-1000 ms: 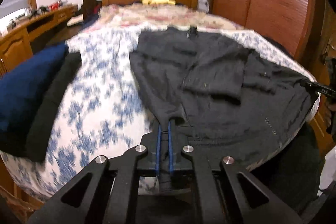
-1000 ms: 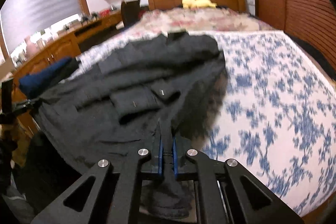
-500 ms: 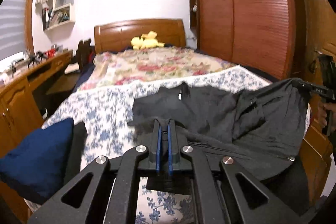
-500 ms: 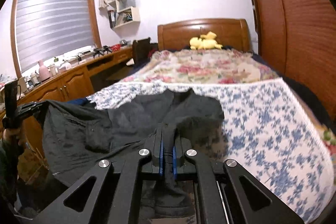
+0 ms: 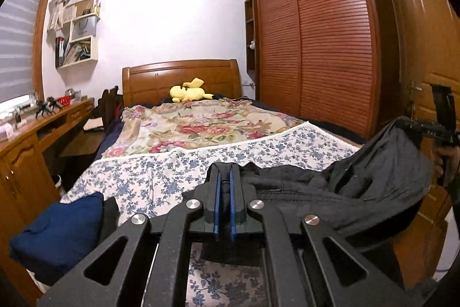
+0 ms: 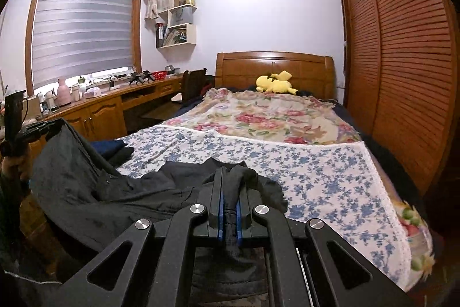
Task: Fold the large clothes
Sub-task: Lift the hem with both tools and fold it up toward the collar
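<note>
Blue-and-white flowered cotton covers the near half of the wooden bed point(image 5: 201, 171); farther back lies a cream blanket with red roses point(image 5: 201, 125), and a yellow plush toy point(image 5: 189, 92) rests against the curved brown headboard point(image 6: 273, 68). Pale lilac walls close the room, with a slatted reddish-brown wardrobe point(image 5: 313, 48) along the right side and a striped grey roller blind point(image 6: 83, 28) over the window on the left. Below the blind runs a long wooden bench point(image 6: 100, 108) crowded with small bottles, a pink vase and a red basket. A white wall shelf point(image 6: 178, 28) holds books and a bag.

Soft, matte and creased, the large dark grey garment point(image 5: 359, 186) sags between the two tools at the near edge of the bed, its far part bunched on the flowered sheet. The left gripper point(image 5: 224, 177) has its blue-lined fingers pressed onto a fold of the cloth; the right gripper point(image 6: 230, 183) pinches another bunched fold the same way. A folded navy blue cloth point(image 5: 57, 229) sits at the near left corner of the bed, touching a black one just beside it.
</note>
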A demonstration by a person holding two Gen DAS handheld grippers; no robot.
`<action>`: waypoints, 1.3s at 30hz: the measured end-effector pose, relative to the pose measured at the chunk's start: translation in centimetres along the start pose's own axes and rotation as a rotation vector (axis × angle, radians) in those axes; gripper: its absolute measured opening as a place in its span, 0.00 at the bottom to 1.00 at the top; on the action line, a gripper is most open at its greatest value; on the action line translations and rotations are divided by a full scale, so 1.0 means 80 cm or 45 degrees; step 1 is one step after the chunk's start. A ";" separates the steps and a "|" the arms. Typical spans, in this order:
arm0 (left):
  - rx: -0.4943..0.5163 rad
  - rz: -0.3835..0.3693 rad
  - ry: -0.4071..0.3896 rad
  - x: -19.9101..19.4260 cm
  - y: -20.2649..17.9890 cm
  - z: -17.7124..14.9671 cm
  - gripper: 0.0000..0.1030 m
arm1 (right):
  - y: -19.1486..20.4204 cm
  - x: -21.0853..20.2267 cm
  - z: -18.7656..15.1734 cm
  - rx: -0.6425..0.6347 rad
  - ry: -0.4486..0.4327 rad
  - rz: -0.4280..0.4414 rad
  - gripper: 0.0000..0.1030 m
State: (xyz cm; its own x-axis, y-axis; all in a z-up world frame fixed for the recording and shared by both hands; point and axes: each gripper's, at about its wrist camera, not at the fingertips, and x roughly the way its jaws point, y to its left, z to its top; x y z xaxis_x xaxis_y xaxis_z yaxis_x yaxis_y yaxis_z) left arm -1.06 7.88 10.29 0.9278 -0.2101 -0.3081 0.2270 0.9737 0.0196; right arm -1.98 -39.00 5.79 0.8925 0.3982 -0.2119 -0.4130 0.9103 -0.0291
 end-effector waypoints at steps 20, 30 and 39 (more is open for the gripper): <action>-0.082 0.169 0.168 0.182 0.047 -0.054 0.05 | -0.048 0.270 -0.019 0.026 0.213 -0.039 0.05; -0.053 0.263 0.167 0.306 0.094 -0.011 0.05 | -0.080 0.419 0.059 -0.022 0.158 -0.194 0.05; -0.095 0.236 0.239 0.373 0.109 -0.035 0.06 | -0.079 0.509 0.045 -0.011 0.299 -0.268 0.05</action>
State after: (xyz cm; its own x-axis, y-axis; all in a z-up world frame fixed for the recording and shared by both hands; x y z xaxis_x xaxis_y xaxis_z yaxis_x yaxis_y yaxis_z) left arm 27.77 10.39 -1.35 0.8789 -0.0142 -0.4769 0.0291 0.9993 0.0239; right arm 37.63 -28.09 0.89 0.8926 0.1632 -0.4202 -0.2263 0.9684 -0.1046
